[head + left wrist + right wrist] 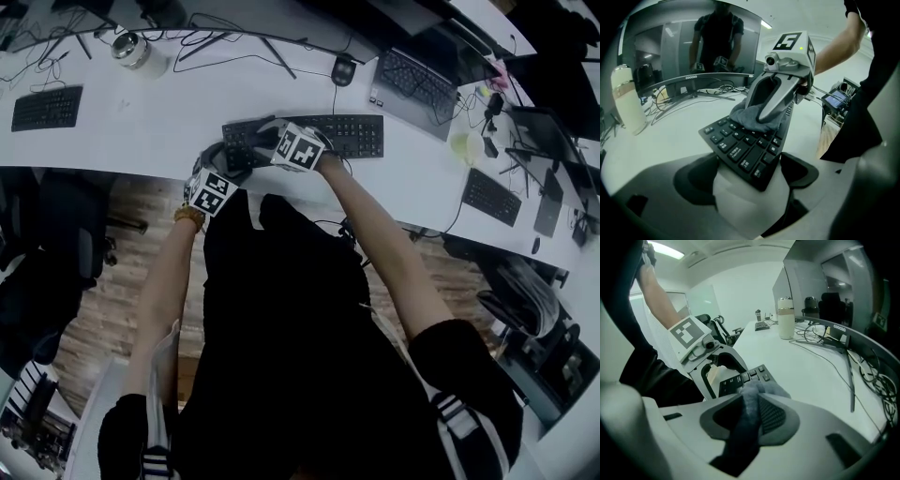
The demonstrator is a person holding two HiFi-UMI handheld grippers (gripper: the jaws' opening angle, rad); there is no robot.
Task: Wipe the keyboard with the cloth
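Keyboard: the black flat computer keyboard lies on the white desk near its front edge. Its long axis runs left to right across the head view.
Left gripper: the left gripper sits at the keyboard's near left corner. Its jaw tips are set against the corner's two edges — a bracing hold, as far as I can judge.
Right gripper: the right gripper has its jaws closed on the crumpled grey cloth, which bunches out past the tips.
Cloth: it rests on the key rows toward the keyboard's left end, just beside the left gripper.
Deciding relation: most of the keyboard's length lies to the right of the cloth, away from the left gripper. The coming stroke probably calls for travel along the long axis to the right, with the cloth kept down on the keys.
Nearer hand: the right one is on the work — the left only steadies.
Around: a black mouse sits behind the keyboard, well apart. An open dark laptop is at the back right. A tall pale bottle and loose black cables are farther along the desk.
In the way: nothing lies on the keys. The left gripper limits any stroke to the left. A pale round container stands beyond the right end and could be knocked by an overshoot.
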